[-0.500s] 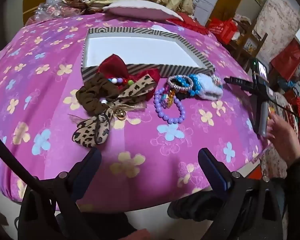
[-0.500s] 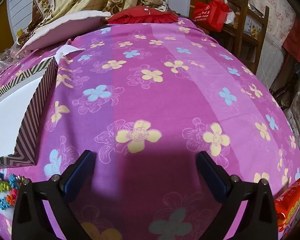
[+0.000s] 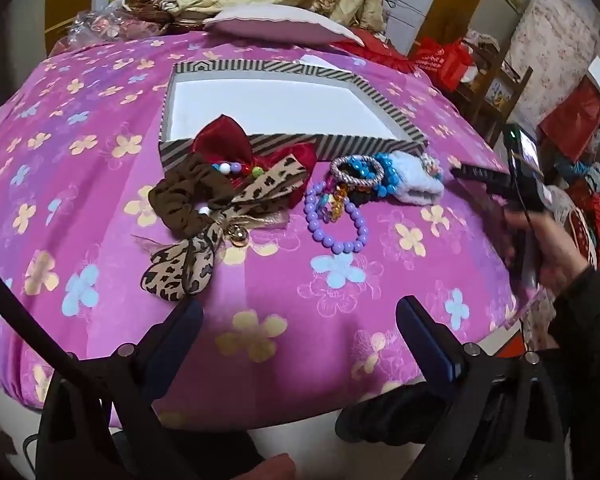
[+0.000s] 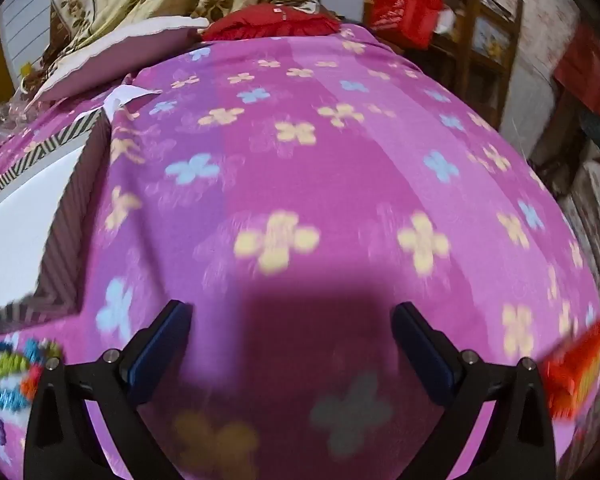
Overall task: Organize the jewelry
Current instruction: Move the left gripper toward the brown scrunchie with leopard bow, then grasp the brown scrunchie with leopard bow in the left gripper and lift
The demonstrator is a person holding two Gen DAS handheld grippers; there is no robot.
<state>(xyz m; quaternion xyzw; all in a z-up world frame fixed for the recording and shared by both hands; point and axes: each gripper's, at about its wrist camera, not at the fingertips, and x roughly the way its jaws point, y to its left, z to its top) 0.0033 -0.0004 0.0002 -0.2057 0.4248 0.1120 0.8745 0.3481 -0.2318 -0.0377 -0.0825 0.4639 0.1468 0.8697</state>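
Pink flowered bedspread (image 3: 340,292) carries the whole job: your jewelry pile, purple bead bracelet (image 3: 336,220) nearest, lies just in front of the empty striped cardboard box (image 3: 236,145), nothing sorted yet. Since half a second ago your right gripper (image 4: 292,344) has swung, blurring its view; both it and your left gripper (image 3: 300,332) gape wide, holding nothing.

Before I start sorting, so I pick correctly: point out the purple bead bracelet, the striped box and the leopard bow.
purple bead bracelet (image 3: 342,246), left wrist view, bottom beads.
striped box (image 3: 364,145), left wrist view, front wall.
leopard bow (image 3: 178,271), left wrist view, lower loop.
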